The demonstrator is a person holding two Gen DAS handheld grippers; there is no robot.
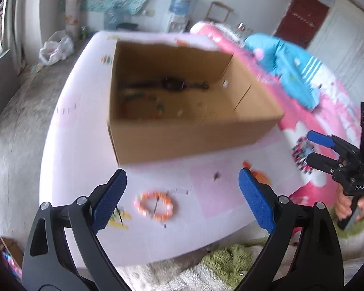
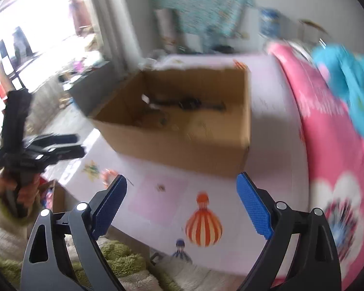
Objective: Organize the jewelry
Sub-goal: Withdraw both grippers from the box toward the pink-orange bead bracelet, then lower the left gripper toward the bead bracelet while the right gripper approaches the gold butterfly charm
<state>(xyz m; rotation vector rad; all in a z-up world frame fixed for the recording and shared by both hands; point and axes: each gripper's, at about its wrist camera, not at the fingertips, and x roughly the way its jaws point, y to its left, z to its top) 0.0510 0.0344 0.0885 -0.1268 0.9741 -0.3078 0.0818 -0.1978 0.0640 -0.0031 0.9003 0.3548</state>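
Observation:
An open cardboard box (image 1: 182, 131) (image 2: 182, 145) stands on a pale pink table (image 1: 80, 133) (image 2: 274, 121). Inside it lie a dark necklace (image 1: 172, 83) (image 2: 189, 103) and some blurred coloured pieces (image 1: 143, 99). In front of the box rest an orange-and-white bead bracelet (image 1: 155, 205), a yellow piece (image 1: 120, 218) (image 2: 92, 167) and a small dark piece (image 1: 216, 175) (image 2: 161, 187). My left gripper (image 1: 182, 177) (image 2: 81, 145) hovers open over the bracelet with nothing between its fingers. My right gripper (image 2: 180, 179) (image 1: 310, 146) is open and empty too, above the table's near edge.
A pink patterned blanket (image 1: 327, 111) (image 2: 327, 145) with a blue garment (image 1: 291, 70) lies right of the table. An orange piece (image 1: 260, 177) sits by the left gripper's right finger. Green fuzzy fabric (image 1: 228, 259) lies below the table edge. A balloon print (image 2: 202, 225) marks the table cover.

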